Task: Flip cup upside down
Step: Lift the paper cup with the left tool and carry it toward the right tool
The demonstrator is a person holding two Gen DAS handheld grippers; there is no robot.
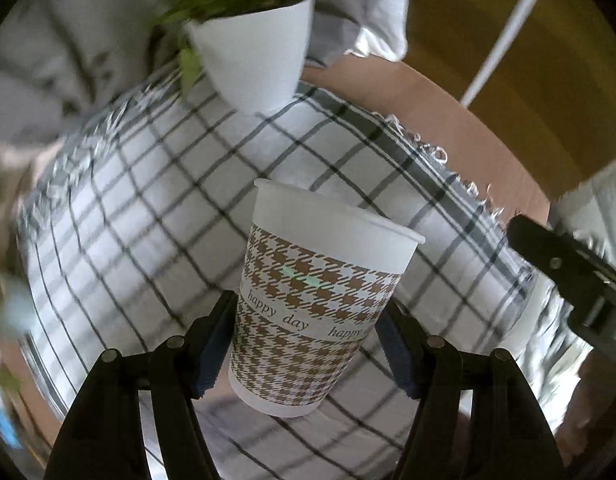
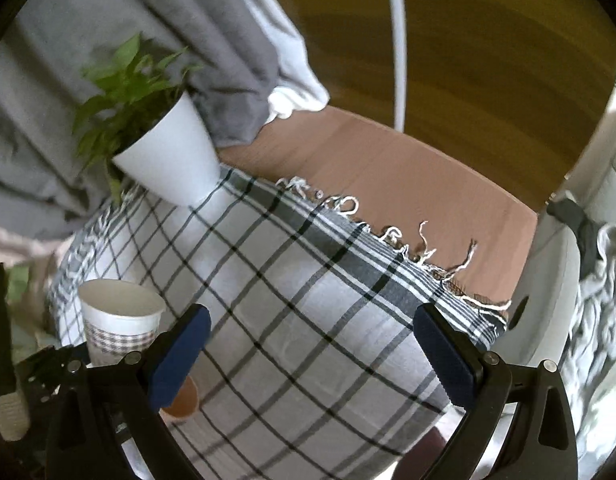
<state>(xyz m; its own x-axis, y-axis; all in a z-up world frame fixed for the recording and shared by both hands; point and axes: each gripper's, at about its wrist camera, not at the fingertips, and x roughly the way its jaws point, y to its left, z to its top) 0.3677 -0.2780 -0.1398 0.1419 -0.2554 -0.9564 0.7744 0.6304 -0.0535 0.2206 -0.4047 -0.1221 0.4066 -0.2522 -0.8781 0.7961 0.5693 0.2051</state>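
Observation:
A paper cup (image 1: 308,300) with a brown houndstooth pattern and "happy day" lettering sits mouth up, tilted a little, between the fingers of my left gripper (image 1: 304,340). The blue pads touch its sides, so the gripper is shut on it and holds it over the checked cloth (image 1: 148,220). The cup also shows at the lower left of the right wrist view (image 2: 120,320). My right gripper (image 2: 308,352) is open and empty above the cloth (image 2: 308,300), to the right of the cup. It shows at the right edge of the left wrist view (image 1: 567,272).
A white pot with a green plant (image 1: 256,52) stands at the far edge of the cloth, also in the right wrist view (image 2: 168,152). The brown table top (image 2: 387,168) lies bare beyond the cloth's fringe. Grey fabric (image 2: 108,20) hangs behind. A small brown object (image 2: 180,400) lies under the right gripper's left finger.

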